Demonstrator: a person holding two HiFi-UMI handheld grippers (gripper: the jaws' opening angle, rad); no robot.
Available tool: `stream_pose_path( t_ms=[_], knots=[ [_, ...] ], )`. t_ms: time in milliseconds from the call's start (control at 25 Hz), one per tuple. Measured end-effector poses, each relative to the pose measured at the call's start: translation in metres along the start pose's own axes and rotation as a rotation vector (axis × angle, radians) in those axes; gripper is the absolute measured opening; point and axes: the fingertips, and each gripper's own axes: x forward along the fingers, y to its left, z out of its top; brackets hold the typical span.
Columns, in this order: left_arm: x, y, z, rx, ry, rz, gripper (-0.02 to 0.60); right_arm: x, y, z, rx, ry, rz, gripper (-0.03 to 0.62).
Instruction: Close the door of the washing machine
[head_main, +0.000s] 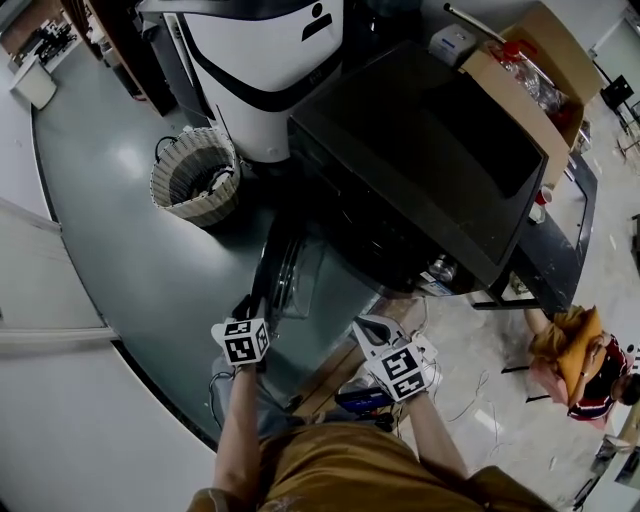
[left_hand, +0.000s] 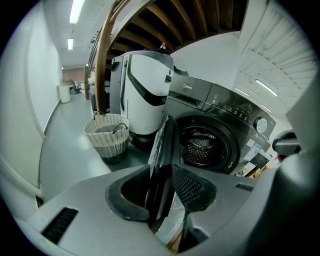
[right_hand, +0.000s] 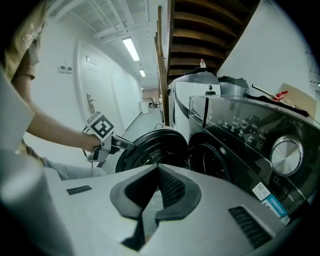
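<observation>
Fingers (left_hand: 192, 185) of the left gripper (left_hand: 161, 175) are pressed onto the rim of the round black door (left_hand: 164, 142), swung open from the dark grey washing machine (left_hand: 227, 112). Nothing is held by the right gripper (right_hand: 156, 172), jaws together.

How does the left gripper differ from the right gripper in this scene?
The left gripper has the rim of the open door between its jaws, while the right gripper has its jaws together with nothing between them. The left gripper is at the door, while the right gripper is held apart from it and touches nothing. Both point towards the washing machine.
</observation>
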Motion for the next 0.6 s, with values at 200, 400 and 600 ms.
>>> stream_pose_path(
  t_ms=[200, 400, 600],
  knots=[
    [0.001, -0.017, -0.004, 0.008, 0.006, -0.002, 0.147, -0.016, -0.004, -0.006, 0.001, 0.015, 0.005, 0.014],
    [0.003, -0.031, -0.007, 0.009, 0.008, 0.003, 0.143, -0.027, -0.011, -0.009, -0.005, 0.015, 0.007, 0.014],
    [0.004, -0.042, -0.009, 0.014, 0.016, 0.005, 0.141, -0.037, -0.016, -0.010, -0.008, 0.007, 0.015, 0.014]
  ],
)
